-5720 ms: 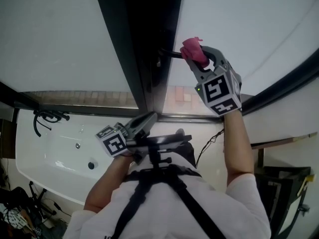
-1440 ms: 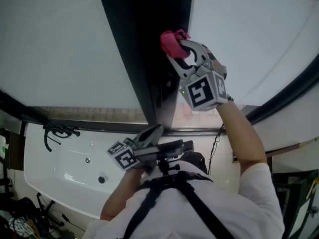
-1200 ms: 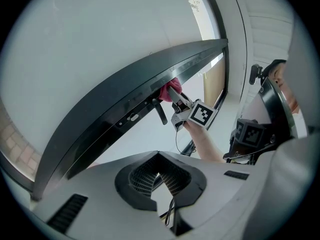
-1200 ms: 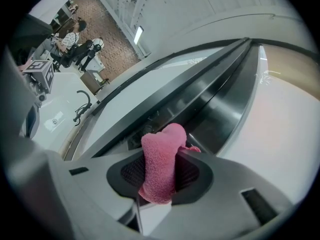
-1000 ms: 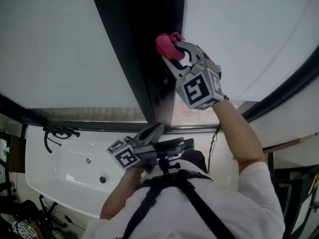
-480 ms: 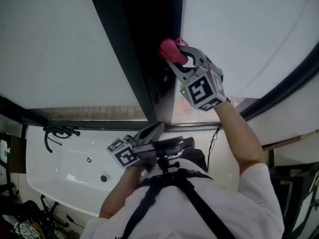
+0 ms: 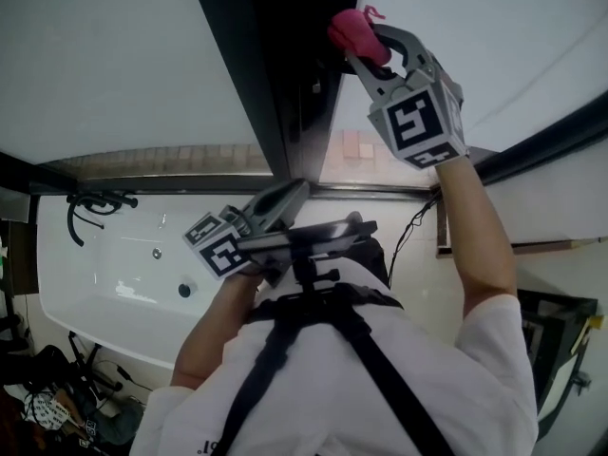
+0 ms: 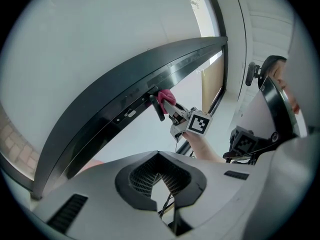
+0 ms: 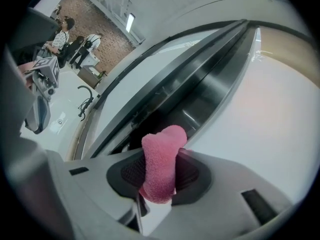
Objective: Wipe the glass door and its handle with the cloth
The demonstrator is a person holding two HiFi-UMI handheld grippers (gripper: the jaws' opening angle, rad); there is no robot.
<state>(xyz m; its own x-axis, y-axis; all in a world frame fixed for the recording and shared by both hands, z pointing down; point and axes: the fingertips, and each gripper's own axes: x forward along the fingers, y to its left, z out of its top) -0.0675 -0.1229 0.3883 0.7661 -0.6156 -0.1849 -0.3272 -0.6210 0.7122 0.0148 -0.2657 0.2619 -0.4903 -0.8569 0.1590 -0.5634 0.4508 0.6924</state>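
right gripper (image 7: 369, 42): jaws clamped on pink cloth (image 7: 349, 28), now shifted higher along dark door frame (image 7: 285, 65) beside handle (image 8: 158, 109); handle pass seemingly under way, glass (image 7: 475, 17) likely pending. left gripper (image 7: 290, 196): jaws closed, empty, held low.

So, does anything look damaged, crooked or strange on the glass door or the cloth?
Nothing stands out. The fluffy pink cloth sits clamped in the right gripper, at the dark door frame beside the black handle. The white glass panel shows no crack. The left gripper is shut and empty.
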